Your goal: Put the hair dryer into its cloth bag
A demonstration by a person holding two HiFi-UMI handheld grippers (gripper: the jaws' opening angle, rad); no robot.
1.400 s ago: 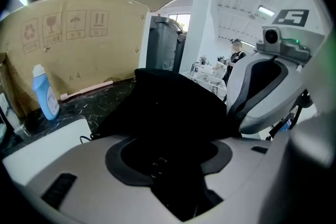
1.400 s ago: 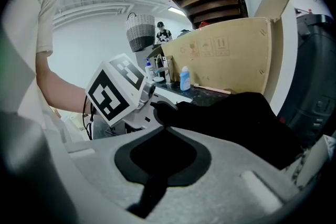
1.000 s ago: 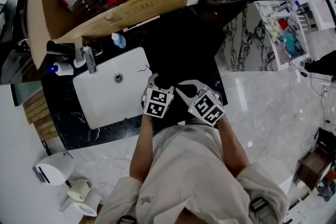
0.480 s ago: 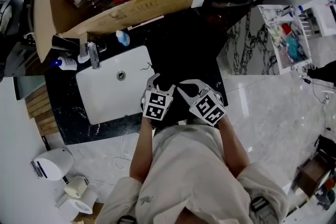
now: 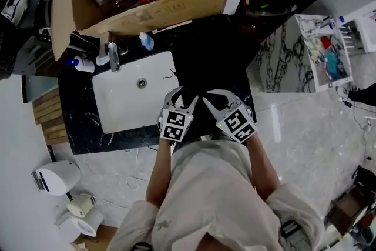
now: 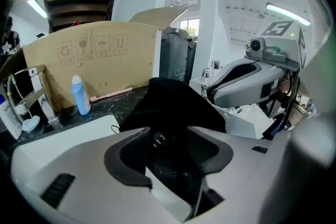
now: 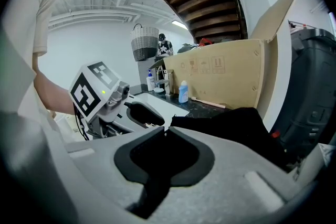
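The black cloth bag [image 6: 176, 102] stands humped on the dark counter just right of the sink, also seen in the right gripper view [image 7: 236, 128]. My left gripper [image 6: 169, 135] holds its jaws half apart on a black thing with small white marks, which I take for the hair dryer [image 6: 157, 139]; most of it is lost in the black cloth. My right gripper [image 7: 165, 131] has its tips together at the bag's near edge. In the head view both grippers, left [image 5: 185, 95] and right [image 5: 207, 100], sit side by side over the counter's front.
A white sink [image 5: 132, 97] with a tap [image 5: 113, 56] lies to the left. A blue bottle [image 5: 147, 41] stands behind it. A big open cardboard box [image 5: 153, 6] of plastic bottles walls the back. A white shelf unit [image 5: 329, 50] stands on the right.
The head view has swung, so the counter and box sit further right. My left gripper has lifted a little. The right gripper has hardly moved, and neither gripper's jaws have changed.
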